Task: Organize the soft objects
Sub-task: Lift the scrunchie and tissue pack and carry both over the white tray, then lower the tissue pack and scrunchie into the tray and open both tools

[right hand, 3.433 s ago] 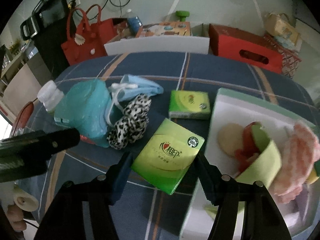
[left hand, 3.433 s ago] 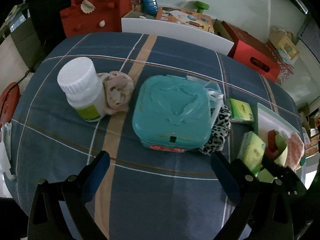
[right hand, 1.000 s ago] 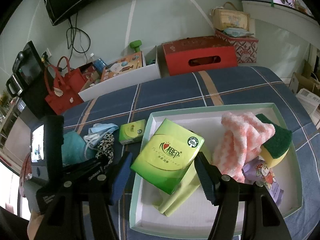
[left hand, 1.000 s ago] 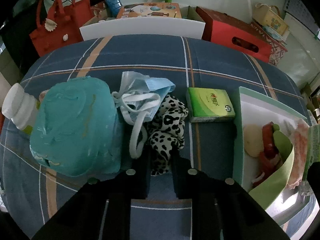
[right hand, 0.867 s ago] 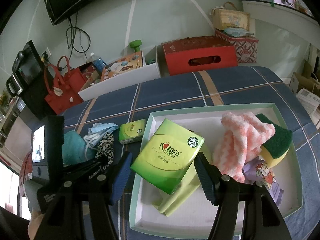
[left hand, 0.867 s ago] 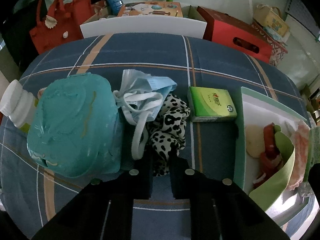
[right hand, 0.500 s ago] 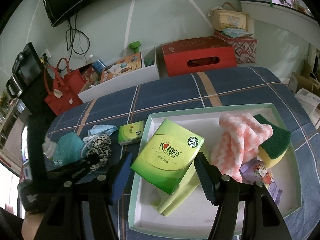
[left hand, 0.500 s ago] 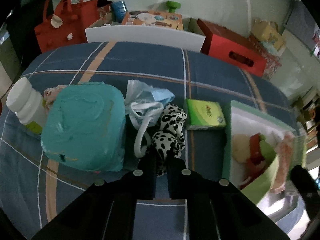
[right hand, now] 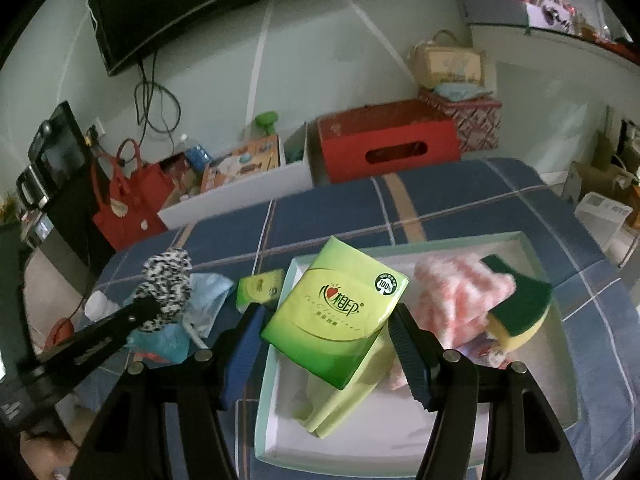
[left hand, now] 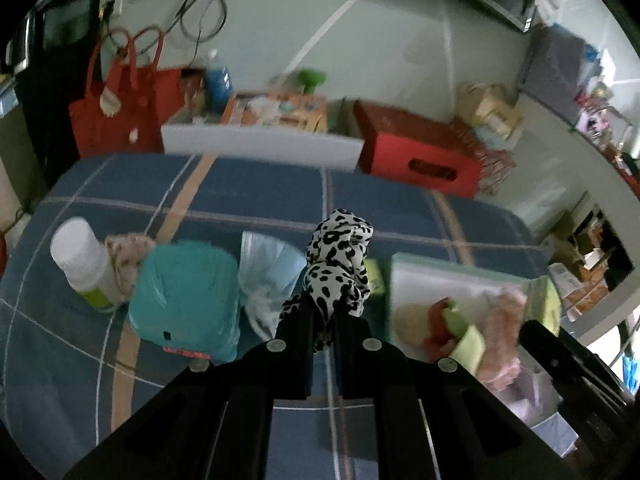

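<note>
Scrunchie (left hand: 338, 258) clamped in left jaws, off cloth | tissue pack (right hand: 336, 314) gripped in right jaws over tray (right hand: 568, 280)

Green tissue pack (right hand: 338, 316): "心相印", round "100%" badge.

Left wrist view: looks forward and down along the left gripper (left hand: 323, 320) over the plaid tablecloth (left hand: 260, 188).
Right wrist view: close above the tray (right hand: 524, 240), facing the far wall.
Shared: tray, leopard-print cloth (right hand: 168, 284) (both views), red box (left hand: 416, 156).
</note>
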The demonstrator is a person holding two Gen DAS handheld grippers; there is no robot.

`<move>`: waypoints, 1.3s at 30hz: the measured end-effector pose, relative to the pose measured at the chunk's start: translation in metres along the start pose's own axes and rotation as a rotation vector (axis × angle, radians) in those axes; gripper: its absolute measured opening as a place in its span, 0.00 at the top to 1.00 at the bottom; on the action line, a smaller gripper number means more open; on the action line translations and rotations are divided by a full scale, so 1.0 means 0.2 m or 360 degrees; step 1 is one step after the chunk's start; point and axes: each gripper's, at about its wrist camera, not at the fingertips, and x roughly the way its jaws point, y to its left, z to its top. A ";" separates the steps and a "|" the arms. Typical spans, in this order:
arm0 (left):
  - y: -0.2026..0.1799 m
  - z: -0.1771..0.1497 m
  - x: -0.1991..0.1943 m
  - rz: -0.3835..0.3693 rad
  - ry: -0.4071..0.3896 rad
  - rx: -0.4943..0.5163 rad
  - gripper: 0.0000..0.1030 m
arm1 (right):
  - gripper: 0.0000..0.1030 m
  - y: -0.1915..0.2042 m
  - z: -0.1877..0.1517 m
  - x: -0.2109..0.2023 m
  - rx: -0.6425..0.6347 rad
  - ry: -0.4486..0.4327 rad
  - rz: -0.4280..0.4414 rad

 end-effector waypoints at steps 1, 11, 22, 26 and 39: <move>-0.01 0.00 -0.04 -0.0015 -0.0030 0.0015 0.92 | 0.35 -0.01 0.01 -0.02 0.0004 -0.0012 -0.0008; -0.19 -0.01 -0.12 -0.0200 -0.0035 0.0157 0.92 | 0.35 -0.22 0.04 -0.15 0.0115 -0.0069 -0.0146; -0.42 -0.18 0.03 -0.0329 0.0218 0.0341 0.92 | 0.35 -0.33 -0.03 -0.10 0.0136 0.0072 -0.0224; -0.46 -0.26 0.14 -0.0320 0.0391 0.0342 0.92 | 0.35 -0.36 -0.09 -0.04 0.0161 0.0170 -0.0203; -0.47 -0.36 0.29 -0.0273 0.0602 0.0353 0.92 | 0.35 -0.38 -0.21 0.06 0.0152 0.0358 -0.0216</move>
